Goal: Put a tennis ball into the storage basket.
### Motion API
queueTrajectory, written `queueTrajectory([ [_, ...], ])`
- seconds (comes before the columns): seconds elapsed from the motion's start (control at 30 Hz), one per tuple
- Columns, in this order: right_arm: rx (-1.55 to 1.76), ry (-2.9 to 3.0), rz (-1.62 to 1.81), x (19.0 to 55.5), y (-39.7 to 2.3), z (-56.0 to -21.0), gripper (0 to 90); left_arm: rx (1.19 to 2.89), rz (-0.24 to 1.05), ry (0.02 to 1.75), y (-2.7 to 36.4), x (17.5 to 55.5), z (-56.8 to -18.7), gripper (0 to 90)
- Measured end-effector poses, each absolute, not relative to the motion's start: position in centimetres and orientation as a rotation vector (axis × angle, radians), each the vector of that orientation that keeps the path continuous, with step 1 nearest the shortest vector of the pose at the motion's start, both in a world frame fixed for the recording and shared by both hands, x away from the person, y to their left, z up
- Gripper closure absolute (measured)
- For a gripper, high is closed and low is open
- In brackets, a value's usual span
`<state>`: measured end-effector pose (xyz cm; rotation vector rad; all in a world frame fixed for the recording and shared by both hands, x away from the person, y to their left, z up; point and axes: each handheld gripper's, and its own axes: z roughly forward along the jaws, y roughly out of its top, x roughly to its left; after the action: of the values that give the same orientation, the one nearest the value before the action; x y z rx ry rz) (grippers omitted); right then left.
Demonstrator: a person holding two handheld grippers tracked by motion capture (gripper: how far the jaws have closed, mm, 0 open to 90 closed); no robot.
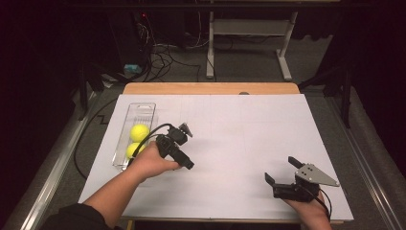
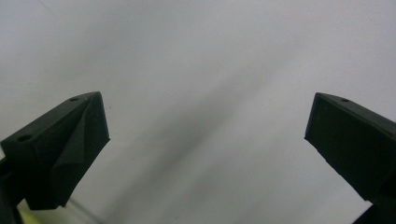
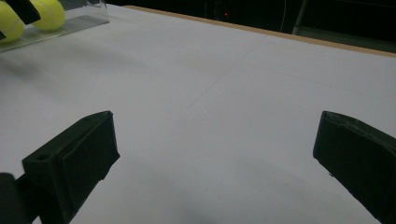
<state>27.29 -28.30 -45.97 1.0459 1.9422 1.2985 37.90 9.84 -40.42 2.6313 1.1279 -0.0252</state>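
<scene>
The two yellow tennis balls (image 1: 137,139) in the clear tray (image 1: 142,107) at the table's (image 1: 249,139) left look light, fuzzy and springy, best pinched across the middle by the spread, empty left claw (image 1: 187,146); the right claw (image 1: 282,170) is likewise spread.

Nearer tennis ball (image 1: 132,150) partly hidden behind left tongs (image 1: 187,146)

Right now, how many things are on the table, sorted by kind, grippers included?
Yellow tennis balls: 2, one farther and one nearer
Clear tray: 1
Grippers: 2, left gripper and right gripper
Total: 5
</scene>
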Motion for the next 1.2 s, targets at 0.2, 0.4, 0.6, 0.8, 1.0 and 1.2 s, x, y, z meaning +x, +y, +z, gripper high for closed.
queueTrajectory([
  [0.2, 1.04, 1.946, 1.297, 27.3, -28.2, -46.0, 0.0, 2.496, 0.078, 1.114, 10.0, 36.2, -42.1, 0.4],
  [0.4, 1.042, 1.949, 1.3, 27.3, -28.1, -46.0, 0.0, 2.306, 0.107, 1.113, 11.0, 35.0, -44.0, 0.4],
  [0.6, 1.04, 1.949, 1.311, 27.3, -28.0, -46.1, 0.0, 2.173, 0.153, 1.059, 11.5, 34.4, -45.3, 0.4],
  [0.8, 1.047, 1.951, 1.317, 27.3, -27.8, -46.3, 0.0, 2.09, 0.211, 0.97, 12.2, 33.8, -45.9, 0.1],
  [1.0, 1.077, 1.939, 1.323, 27.4, -27.6, -46.4, 0.0, 1.981, 0.292, 0.857, 13.4, 32.5, -45.1, 0.2],
  [1.2, 1.102, 1.906, 1.329, 27.2, -27.8, -46.0, 0.0, 1.842, 0.242, 0.801, 14.9, 31.2, -44.3, 0.1],
])
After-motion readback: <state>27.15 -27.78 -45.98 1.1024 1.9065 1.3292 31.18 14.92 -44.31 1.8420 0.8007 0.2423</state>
